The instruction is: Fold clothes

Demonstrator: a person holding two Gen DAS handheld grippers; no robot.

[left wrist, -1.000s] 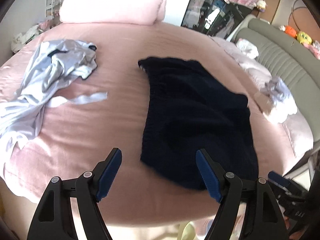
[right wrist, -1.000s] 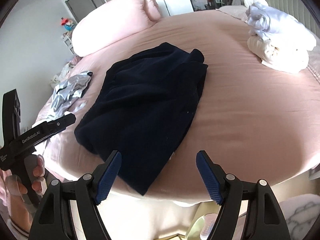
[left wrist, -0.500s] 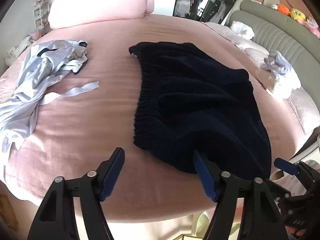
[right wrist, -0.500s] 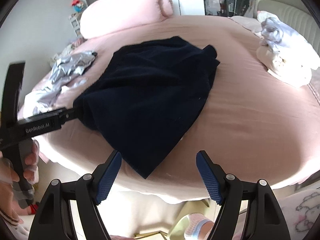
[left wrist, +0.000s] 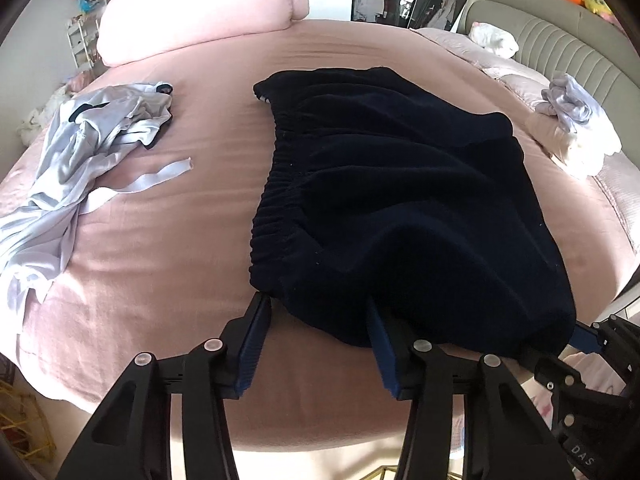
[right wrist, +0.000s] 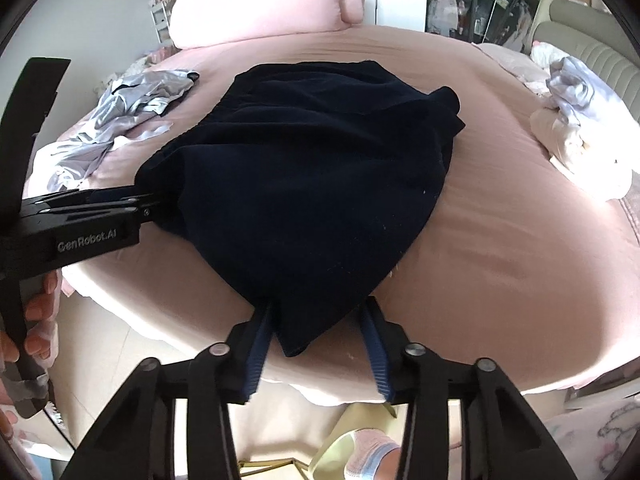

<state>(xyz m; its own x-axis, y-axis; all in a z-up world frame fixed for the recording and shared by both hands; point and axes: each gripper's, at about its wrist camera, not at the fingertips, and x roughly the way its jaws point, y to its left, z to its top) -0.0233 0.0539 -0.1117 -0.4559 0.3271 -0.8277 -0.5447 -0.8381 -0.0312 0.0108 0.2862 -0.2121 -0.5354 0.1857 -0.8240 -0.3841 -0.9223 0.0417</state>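
A dark navy garment (left wrist: 400, 200) with an elastic waistband lies spread on the pink bed (left wrist: 160, 248). My left gripper (left wrist: 316, 304) is at its near waistband corner, and its jaws are closing with that corner between the blue pads (left wrist: 252, 344), still loose. In the right wrist view the same garment (right wrist: 312, 168) hangs its near corner over the bed edge between the fingers of my right gripper (right wrist: 320, 308). Those jaws are closing too, with a gap still beside the cloth. The left gripper (right wrist: 152, 204) reaches into the garment's left edge there.
A crumpled pale grey garment (left wrist: 80, 152) lies at the left of the bed. A pile of folded white and lilac clothes (left wrist: 576, 132) sits at the right by the padded headboard (left wrist: 560, 40). A pink pillow (left wrist: 200, 8) is at the back. A person's hand (right wrist: 36, 320) holds the left gripper.
Both grippers have come down and forward onto the near edge of the navy garment. Their jaws have narrowed, and a corner of cloth now lies between each pair of fingers.
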